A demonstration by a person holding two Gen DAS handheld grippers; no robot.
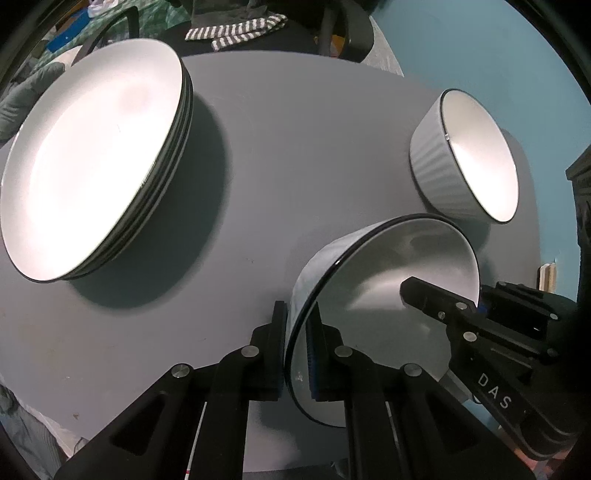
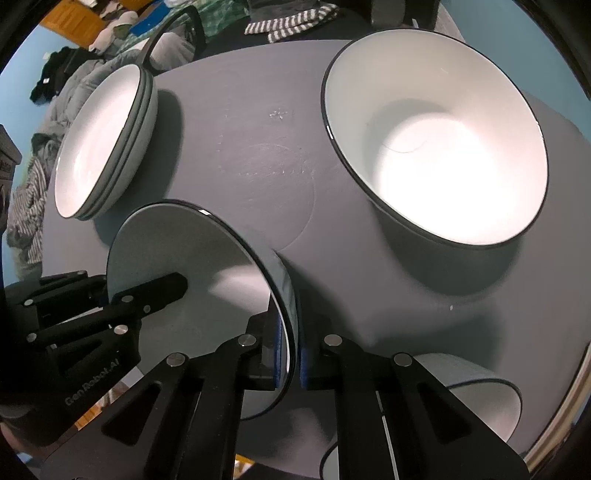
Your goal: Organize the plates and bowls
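Both grippers hold the same white bowl with a dark rim (image 1: 388, 277), seen also in the right wrist view (image 2: 192, 280). My left gripper (image 1: 299, 354) is shut on its left rim. My right gripper (image 2: 291, 354) is shut on its opposite rim; it also shows in the left wrist view (image 1: 443, 306). The bowl hangs tilted just above the grey table (image 1: 295, 147). A stack of white plates (image 1: 96, 158) lies at the left, also in the right wrist view (image 2: 107, 144). A second ribbed bowl (image 1: 465, 158) stands at the right, large in the right wrist view (image 2: 443, 147).
A third bowl (image 2: 476, 398) sits near the table's front edge by my right gripper. A striped cloth (image 1: 236, 31) lies on a dark chair beyond the table. Clothes pile up on the far left (image 2: 40, 155). A teal wall is behind.
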